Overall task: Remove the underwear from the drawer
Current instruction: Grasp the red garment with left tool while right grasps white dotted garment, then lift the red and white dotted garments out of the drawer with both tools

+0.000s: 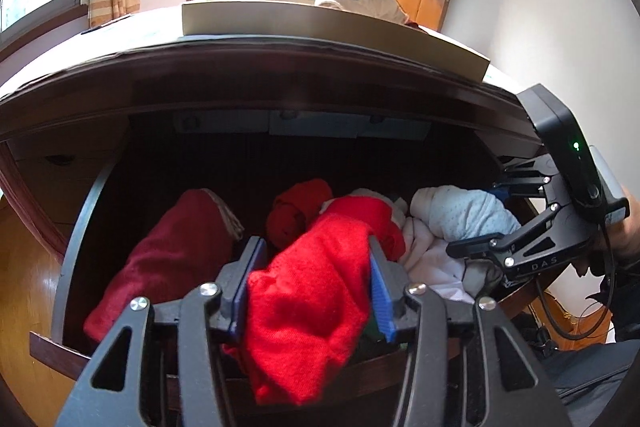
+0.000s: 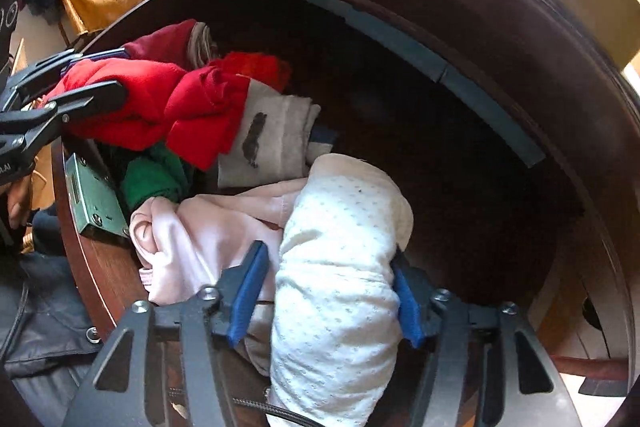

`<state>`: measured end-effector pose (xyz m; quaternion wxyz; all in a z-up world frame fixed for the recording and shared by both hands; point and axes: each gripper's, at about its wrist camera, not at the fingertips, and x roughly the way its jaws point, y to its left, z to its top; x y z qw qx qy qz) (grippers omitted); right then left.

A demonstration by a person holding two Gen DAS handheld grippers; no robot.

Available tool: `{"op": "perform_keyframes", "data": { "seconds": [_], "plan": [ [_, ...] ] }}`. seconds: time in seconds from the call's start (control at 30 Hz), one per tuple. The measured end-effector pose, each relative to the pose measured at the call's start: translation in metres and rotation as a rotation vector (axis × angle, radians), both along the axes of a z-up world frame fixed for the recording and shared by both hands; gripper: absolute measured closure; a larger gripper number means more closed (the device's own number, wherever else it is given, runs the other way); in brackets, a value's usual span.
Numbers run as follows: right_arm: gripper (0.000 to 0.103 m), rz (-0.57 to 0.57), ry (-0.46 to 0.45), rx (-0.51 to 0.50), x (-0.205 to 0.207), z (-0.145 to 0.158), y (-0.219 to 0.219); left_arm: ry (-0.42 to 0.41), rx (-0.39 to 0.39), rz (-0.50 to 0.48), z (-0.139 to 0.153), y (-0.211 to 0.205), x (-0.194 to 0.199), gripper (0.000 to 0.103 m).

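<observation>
Both grippers' jaws grip garments over the open drawer [image 1: 72,247]: the left gripper [image 1: 312,287] clamps red underwear [image 1: 312,307], the right gripper [image 2: 328,295] a white roll [image 2: 340,287] lying lengthwise between its jaws.

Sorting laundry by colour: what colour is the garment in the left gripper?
Bright red garment, clearest in the left wrist view.
</observation>
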<state>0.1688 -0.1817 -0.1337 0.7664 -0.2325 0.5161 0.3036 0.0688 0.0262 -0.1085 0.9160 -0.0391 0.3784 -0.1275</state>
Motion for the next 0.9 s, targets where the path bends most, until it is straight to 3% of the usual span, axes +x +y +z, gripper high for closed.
{"op": "perform_keyframes", "data": {
  "seconds": [0.03,0.2,0.47,0.9],
  "plan": [
    [0.058,-0.001,-0.008,0.004,-0.001,0.000,0.003,0.005,0.000,0.001,-0.001,0.000,0.000,0.051],
    [0.064,-0.007,-0.050,0.057,-0.012,0.011,-0.010,0.013,0.018,-0.010,-0.005,-0.002,0.000,0.052],
    [0.065,-0.008,-0.130,0.147,-0.031,0.035,-0.034,-0.002,-0.014,-0.004,-0.002,0.001,-0.002,0.058],
    [0.065,-0.018,-0.232,0.314,-0.050,0.065,-0.050,-0.119,-0.055,0.035,0.019,0.009,-0.014,0.059]
  ]
}}
